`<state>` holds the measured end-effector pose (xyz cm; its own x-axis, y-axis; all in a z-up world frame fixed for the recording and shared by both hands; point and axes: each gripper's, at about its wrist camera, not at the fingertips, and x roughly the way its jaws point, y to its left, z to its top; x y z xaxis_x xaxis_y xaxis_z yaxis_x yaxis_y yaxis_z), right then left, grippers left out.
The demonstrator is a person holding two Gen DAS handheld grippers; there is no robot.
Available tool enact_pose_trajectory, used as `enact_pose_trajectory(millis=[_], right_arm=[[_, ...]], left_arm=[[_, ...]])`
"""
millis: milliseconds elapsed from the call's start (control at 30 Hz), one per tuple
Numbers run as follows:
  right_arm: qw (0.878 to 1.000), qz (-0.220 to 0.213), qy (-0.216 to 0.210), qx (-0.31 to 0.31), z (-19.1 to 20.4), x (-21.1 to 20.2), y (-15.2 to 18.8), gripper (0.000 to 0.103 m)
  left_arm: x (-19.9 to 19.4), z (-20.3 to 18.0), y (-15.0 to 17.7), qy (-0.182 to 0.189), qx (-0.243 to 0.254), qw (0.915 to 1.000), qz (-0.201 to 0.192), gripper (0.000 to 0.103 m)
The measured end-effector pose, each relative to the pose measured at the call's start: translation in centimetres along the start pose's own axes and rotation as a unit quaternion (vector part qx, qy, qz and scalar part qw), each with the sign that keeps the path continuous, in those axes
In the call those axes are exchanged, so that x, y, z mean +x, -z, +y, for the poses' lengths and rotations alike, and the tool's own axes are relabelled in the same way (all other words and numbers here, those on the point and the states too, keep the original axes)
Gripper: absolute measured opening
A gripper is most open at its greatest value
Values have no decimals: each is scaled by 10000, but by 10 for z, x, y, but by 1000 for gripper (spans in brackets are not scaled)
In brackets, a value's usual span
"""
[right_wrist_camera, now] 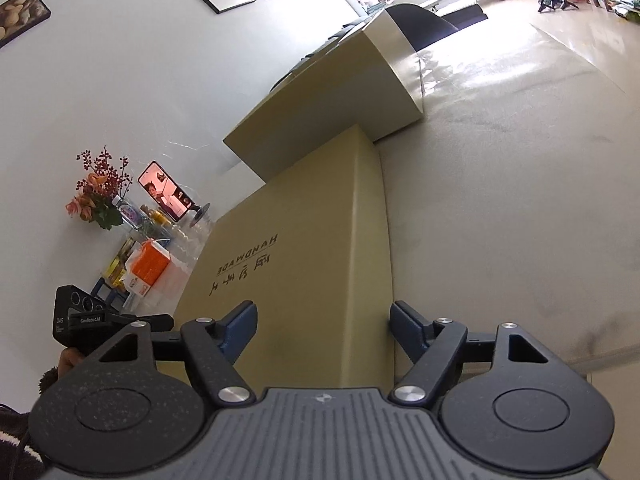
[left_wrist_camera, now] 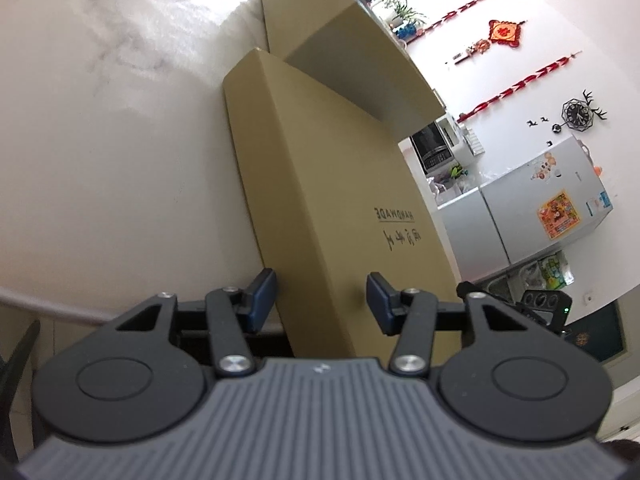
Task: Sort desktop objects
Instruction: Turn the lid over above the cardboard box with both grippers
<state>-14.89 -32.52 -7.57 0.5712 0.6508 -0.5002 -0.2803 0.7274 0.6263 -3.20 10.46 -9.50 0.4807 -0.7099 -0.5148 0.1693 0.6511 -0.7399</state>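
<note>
A flat tan cardboard box (left_wrist_camera: 340,168) printed "HANDMADE" lies on the pale marble table (left_wrist_camera: 120,140). My left gripper (left_wrist_camera: 320,298) is open and straddles the box's long left edge: one finger beside the side wall, the other over the top face. From the opposite side, my right gripper (right_wrist_camera: 322,326) is open and straddles the other long edge of the same box (right_wrist_camera: 304,216). A second tan box (left_wrist_camera: 352,40) sits behind it, partly overlapping its far end, and shows as the second box (right_wrist_camera: 332,92) in the right wrist view.
In the right wrist view, a vase of flowers (right_wrist_camera: 100,192), a phone on a stand (right_wrist_camera: 168,192) and an orange carton (right_wrist_camera: 150,266) crowd the table's left side. A hand (right_wrist_camera: 68,360) holds the other gripper there. A fridge (left_wrist_camera: 560,216) and microwave (left_wrist_camera: 434,144) stand beyond the table.
</note>
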Motion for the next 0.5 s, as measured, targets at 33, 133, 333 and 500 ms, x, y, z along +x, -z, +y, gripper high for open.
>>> enact_pose_trajectory(millis=[33, 133, 333, 500], right_arm=[[10000, -19, 7, -3, 0, 1, 0, 77], [10000, -39, 58, -55, 3, 3, 3, 77], [9997, 42, 139, -208, 16, 4, 11, 76], [9993, 157, 152, -295, 26, 4, 18, 75]], left_arm=[[0, 1, 0, 2, 18, 10000, -28, 49], [0, 2, 0, 42, 18, 9999, -107, 49], [-6, -9, 3, -206, 355, 9986, -328, 46], [-16, -10, -5, -333, 423, 9973, -493, 46]])
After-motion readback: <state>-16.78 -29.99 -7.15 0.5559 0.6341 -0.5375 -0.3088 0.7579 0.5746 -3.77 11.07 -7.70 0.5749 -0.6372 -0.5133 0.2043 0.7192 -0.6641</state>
